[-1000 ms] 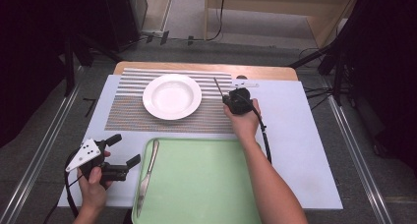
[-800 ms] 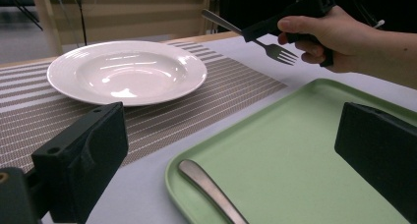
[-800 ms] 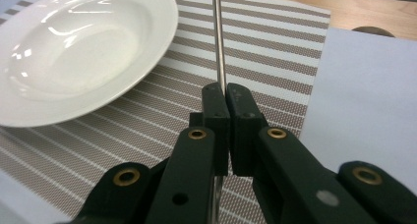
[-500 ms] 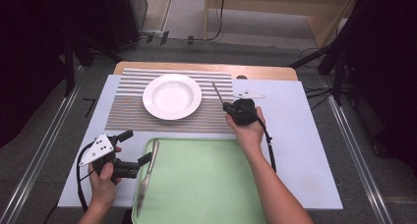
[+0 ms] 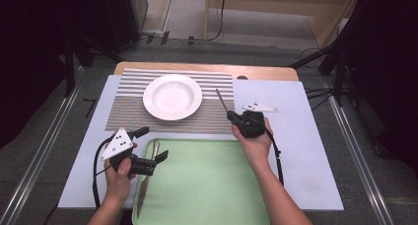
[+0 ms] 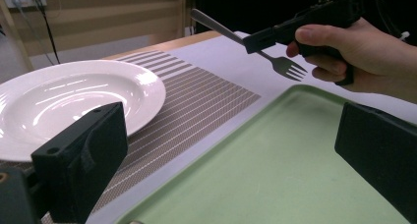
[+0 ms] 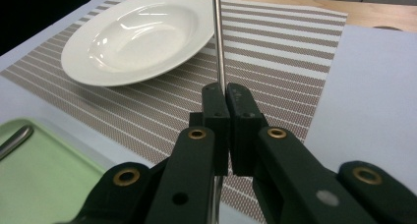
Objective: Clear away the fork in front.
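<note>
You get even overhead light w/ soft glare on the plate (image 7: 137, 35), dark surroundings in the high view, and blurred near jaws in both gripper views.

The high view looks forward and down on the table (image 5: 305, 151). Each gripper view rides close behind its own jaws, low and near; both share the plate (image 6: 74, 98) ahead.

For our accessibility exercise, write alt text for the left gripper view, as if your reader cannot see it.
A hand holds a black gripper clamped on a fork, lifted above a green tray. A white plate sits on a striped placemat to the left, and two open black jaws frame the foreground.
</note>
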Demonstrator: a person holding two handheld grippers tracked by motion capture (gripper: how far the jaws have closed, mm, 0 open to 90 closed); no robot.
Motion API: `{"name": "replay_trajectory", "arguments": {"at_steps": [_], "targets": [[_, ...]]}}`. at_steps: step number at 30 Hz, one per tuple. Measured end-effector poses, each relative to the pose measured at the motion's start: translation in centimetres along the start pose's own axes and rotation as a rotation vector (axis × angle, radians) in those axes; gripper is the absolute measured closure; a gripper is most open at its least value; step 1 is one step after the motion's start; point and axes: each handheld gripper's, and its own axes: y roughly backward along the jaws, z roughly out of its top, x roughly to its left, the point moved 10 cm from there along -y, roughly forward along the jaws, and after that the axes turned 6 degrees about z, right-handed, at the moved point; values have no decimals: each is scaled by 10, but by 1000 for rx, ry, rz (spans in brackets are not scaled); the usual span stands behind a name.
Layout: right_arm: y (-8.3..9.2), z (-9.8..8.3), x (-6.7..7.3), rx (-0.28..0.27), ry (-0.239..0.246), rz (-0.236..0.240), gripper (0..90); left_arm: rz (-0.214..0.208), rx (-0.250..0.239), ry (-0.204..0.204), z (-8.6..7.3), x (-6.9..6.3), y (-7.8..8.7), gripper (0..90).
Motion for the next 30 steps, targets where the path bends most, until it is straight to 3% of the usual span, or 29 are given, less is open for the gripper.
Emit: {"name": "replay_trajectory", "arguments": {"at_steps": [14, 17, 26, 30], "targets": [[29, -27, 5, -24, 9, 26, 867, -60, -22, -6, 19, -28, -24, 0], [33, -33, 10, -26, 18, 39, 867, -67, -27, 10, 20, -31, -26, 0], [45, -45, 30, -51, 32, 82, 867, -105, -12, -12, 16, -48, -32, 0], [49, -49, 39, -64, 27, 102, 867, -122, -14, 12, 15, -51, -32, 0]]}}
